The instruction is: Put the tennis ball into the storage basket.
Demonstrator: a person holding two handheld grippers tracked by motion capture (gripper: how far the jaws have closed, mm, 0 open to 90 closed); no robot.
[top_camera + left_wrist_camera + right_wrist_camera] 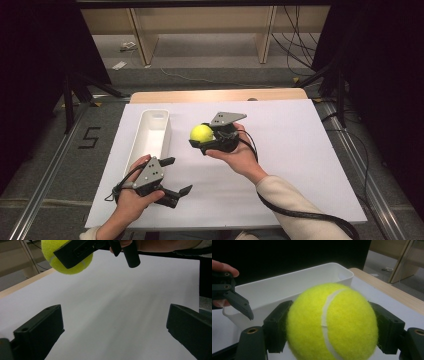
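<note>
The right gripper [202, 141] pinches the tennis ball [201, 133] between its fingers — lifted above the tabletop's [300, 150] middle, beside the white bin [154, 131]. Near the front edge, the left gripper's [176, 176] fingers are spread — empty.

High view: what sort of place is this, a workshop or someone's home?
Probably a lab recording bay: a white-covered table, black curtains around it, and a floor marking "5".

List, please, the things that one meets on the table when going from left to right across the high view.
Left gripper → white tray → tennis ball → right gripper, which holds the ball; both stand over the white board.
</note>
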